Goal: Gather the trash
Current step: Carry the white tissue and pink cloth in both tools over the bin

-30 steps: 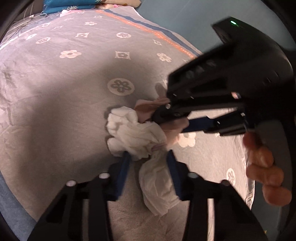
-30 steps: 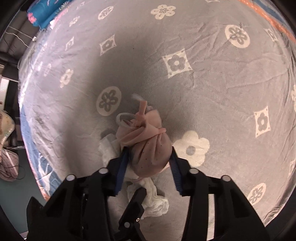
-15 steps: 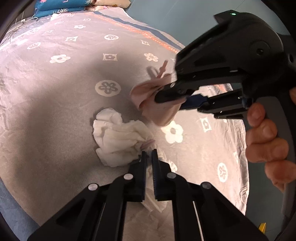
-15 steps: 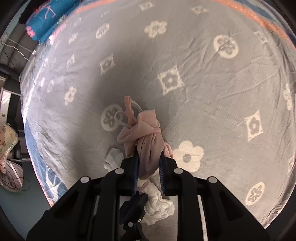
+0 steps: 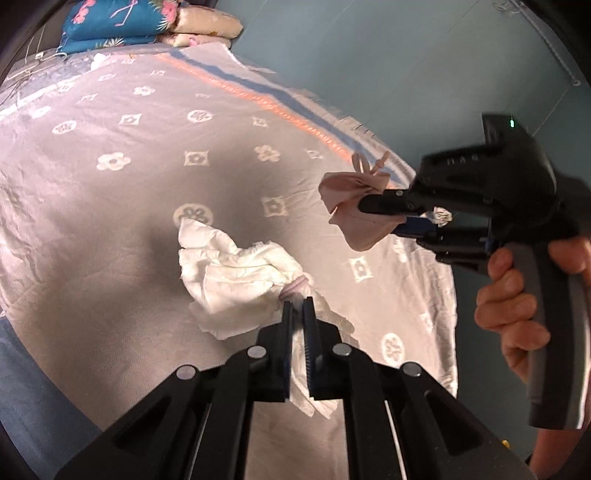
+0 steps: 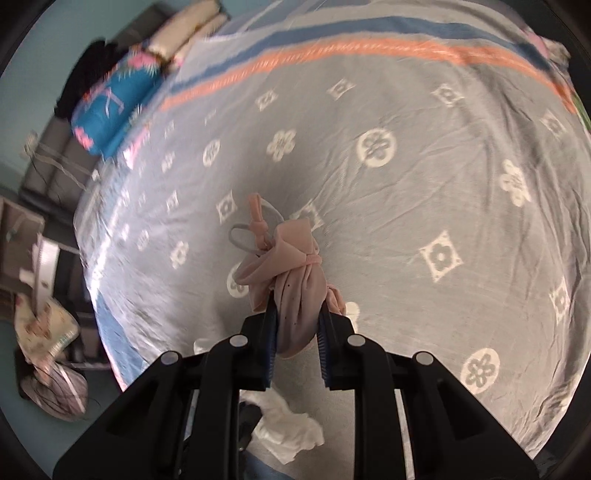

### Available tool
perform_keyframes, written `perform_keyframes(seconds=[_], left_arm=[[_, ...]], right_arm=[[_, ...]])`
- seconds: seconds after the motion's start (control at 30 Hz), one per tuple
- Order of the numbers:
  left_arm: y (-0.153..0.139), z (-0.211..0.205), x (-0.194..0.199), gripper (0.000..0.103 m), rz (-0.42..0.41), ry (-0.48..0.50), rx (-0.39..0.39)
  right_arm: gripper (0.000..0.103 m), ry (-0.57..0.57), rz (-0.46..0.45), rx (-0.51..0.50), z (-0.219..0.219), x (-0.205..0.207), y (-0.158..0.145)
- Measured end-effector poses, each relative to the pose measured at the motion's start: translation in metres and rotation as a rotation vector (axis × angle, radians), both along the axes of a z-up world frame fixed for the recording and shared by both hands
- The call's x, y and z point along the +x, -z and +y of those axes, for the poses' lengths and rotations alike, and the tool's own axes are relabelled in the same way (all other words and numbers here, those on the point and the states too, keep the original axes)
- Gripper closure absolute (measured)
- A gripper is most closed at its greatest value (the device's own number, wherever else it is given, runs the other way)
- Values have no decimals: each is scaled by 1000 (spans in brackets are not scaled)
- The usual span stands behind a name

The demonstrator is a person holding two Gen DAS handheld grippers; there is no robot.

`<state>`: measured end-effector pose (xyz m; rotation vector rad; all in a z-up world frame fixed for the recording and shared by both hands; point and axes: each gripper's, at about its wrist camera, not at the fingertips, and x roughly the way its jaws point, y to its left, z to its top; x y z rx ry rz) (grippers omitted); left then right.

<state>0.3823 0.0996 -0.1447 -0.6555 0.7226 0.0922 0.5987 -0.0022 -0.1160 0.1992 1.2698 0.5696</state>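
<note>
Left gripper (image 5: 298,308) low centre in the left wrist view, jaws pinched on the tissue wad (image 5: 231,280), which spreads up-left of the tips over the bedspread (image 5: 122,229). Right gripper (image 5: 400,216) to the right, above the bedspread's right edge, clamped on the tied bag (image 5: 352,210); hand (image 5: 517,295) on its handle at far right. Pillows (image 5: 147,22) stacked at the bed's far end, top left. In the right wrist view, tissue sits below the bag.
</note>
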Motion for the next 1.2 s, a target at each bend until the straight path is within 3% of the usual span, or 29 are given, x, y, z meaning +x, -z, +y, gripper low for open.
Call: perform_keyframes(seconds=[0.23,0.4,0.73,0.9,1.2], left_arm=[[-34,-32,-18,98,-76,65,70],[-63,-54,-40,98,-127,118,107],[-124,-92,-101,98,-260,235,157],[-153,-110,-141,98,-313,228,232],[-179,-139,-186,98,-338,272,256]], right_arm=[[85,64,-55,137,-62,-23,-19],[85,84,-81,183,-98,-44,-16],[85,140,-101,224,-159,-119,-9],[85,162,-152,277,-184,-167,-19],[84,198,-239,355,-231,-241,-52]])
